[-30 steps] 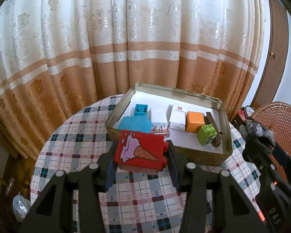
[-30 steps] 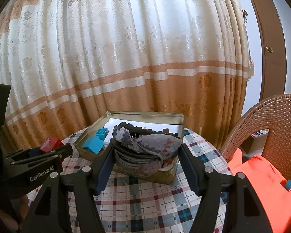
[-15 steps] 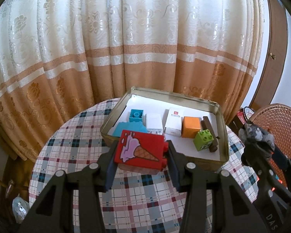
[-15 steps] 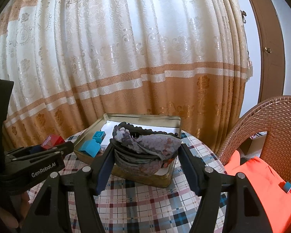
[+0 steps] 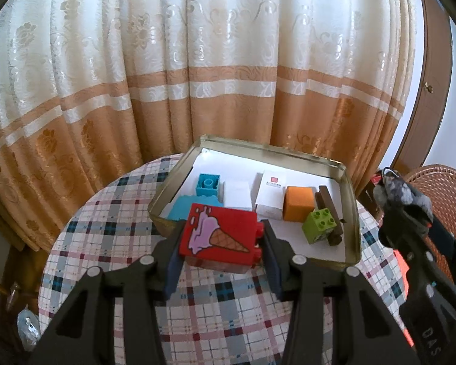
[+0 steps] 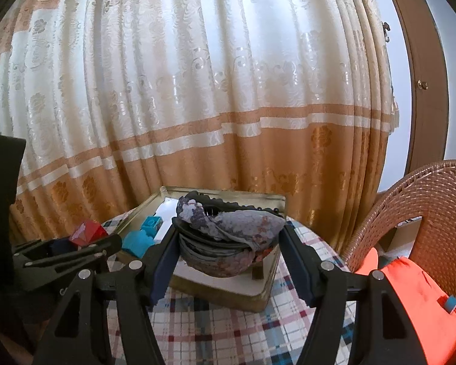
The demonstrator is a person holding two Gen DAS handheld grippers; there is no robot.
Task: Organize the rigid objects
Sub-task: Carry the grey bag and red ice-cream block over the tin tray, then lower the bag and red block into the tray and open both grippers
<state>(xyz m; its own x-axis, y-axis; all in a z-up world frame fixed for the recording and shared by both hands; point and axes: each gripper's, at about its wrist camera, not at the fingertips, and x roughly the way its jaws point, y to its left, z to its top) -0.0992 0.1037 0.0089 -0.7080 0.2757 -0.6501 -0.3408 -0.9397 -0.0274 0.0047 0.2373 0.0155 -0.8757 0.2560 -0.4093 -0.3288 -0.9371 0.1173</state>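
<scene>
My left gripper is shut on a red toy brick with an ice-cream picture, held above the near left edge of a gold metal tin tray. In the tray lie a blue brick, a blue flat piece, two white boxes, an orange cube, a green brick and a brown stick. My right gripper is shut on a grey floral round object, held above the tray's near edge; it also shows in the left wrist view.
The tray sits on a round table with a plaid cloth. A beige and orange curtain hangs right behind. A wicker chair with an orange cloth stands at the right, by a brown door.
Both grippers have risen and pulled back slightly, so the tray sits lower and smaller in both views. Both holds are unchanged.
</scene>
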